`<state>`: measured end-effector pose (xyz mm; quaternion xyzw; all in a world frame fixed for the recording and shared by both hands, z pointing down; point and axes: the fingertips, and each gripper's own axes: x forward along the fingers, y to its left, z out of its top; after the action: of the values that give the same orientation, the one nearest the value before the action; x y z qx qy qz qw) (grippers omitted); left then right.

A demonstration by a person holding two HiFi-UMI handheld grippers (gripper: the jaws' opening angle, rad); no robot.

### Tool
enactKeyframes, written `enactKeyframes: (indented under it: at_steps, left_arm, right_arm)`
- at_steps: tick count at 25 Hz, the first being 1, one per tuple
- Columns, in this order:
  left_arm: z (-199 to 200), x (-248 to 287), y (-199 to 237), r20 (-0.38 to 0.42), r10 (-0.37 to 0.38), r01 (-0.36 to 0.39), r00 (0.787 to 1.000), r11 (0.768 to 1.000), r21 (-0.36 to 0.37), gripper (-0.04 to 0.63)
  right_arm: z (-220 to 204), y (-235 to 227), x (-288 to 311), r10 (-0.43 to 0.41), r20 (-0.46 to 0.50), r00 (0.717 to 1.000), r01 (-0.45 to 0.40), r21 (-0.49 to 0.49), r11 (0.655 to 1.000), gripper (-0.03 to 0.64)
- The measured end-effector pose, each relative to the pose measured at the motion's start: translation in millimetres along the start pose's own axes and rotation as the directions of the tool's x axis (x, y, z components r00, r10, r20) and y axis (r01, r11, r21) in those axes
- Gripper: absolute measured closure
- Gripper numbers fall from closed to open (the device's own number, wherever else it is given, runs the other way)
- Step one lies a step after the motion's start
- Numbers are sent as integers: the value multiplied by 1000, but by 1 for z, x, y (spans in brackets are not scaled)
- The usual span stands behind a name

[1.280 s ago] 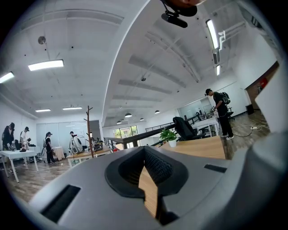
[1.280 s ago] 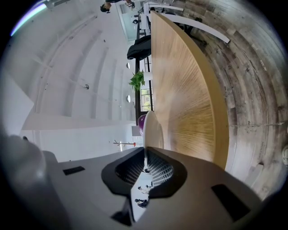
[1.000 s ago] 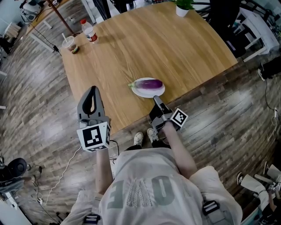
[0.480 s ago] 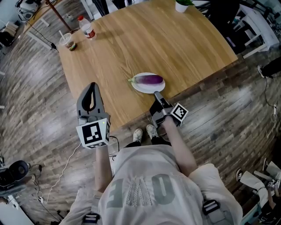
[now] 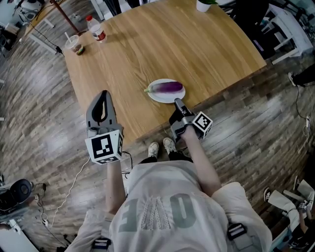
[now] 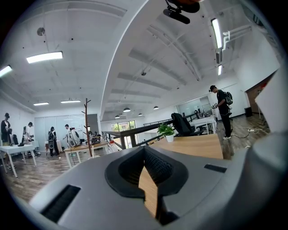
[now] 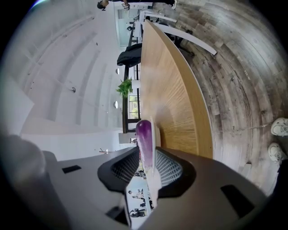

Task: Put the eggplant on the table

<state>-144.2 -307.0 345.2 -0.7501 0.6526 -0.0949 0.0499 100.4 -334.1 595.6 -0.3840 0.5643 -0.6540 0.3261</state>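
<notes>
A purple eggplant (image 5: 167,87) lies on a white plate (image 5: 156,97) near the front edge of the wooden table (image 5: 172,44). My right gripper (image 5: 176,102) points at the plate with its tips at the near rim. Its jaws are opening, and nothing is pressed between the pads. In the right gripper view the eggplant (image 7: 144,137) and the plate's edge (image 7: 155,134) show just beyond the right gripper (image 7: 146,155). My left gripper (image 5: 103,94) hovers over the table's front left part, shut and empty. In its own view the left gripper (image 6: 144,150) looks level across the tabletop.
A water bottle (image 5: 95,29) and a drink cup (image 5: 74,45) stand at the table's far left corner. A white plant pot (image 5: 203,5) sits at the far edge. The person's shoes (image 5: 154,149) are on the wooden floor under the table's front edge.
The right gripper has tilted slightly while staying at the plate's near rim. The left gripper, eggplant and plate have kept their places.
</notes>
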Motion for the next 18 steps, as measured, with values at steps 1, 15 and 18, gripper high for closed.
enactKeyframes:
  at_steps: [1, 15, 18]
  left_arm:
    - [0, 0, 0, 1, 1, -1, 1000, 1000, 0, 587]
    - [8, -3, -3, 31, 9, -8, 999, 1000, -6, 586]
    - [13, -4, -4, 43, 8, -8, 999, 1000, -7, 587]
  right_arm:
    - [1, 2, 1, -1, 2, 1000, 1, -1, 1000, 498]
    - [2, 10, -9, -146, 70, 987, 145, 23, 989, 367]
    - [10, 42, -18, -125, 113, 986, 140, -132, 981, 368]
